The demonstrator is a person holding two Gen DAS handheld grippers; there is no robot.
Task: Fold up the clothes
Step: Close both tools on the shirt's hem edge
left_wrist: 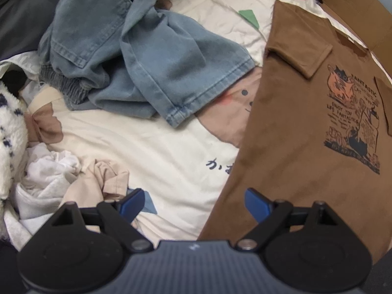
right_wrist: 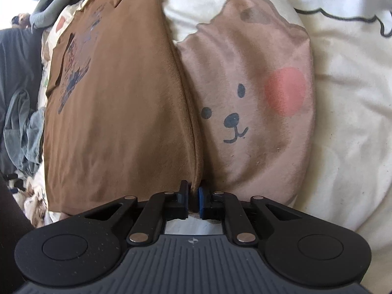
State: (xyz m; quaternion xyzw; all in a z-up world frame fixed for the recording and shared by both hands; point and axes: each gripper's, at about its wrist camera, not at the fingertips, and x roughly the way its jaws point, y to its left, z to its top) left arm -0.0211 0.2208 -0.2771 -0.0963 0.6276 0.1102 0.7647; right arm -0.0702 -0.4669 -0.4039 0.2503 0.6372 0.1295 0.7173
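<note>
Left gripper [left_wrist: 194,204]: jaws spread wide, blue pads apart, nothing between them, held low.
Right gripper [right_wrist: 193,197]: jaws drawn together, pads pinching a fabric edge, body level and pointing forward.
Hands: not visible in either wrist view.

Two wrist views low over the bed, both sharing the brown T-shirt [left_wrist: 294,127] [right_wrist: 117,112].
</note>
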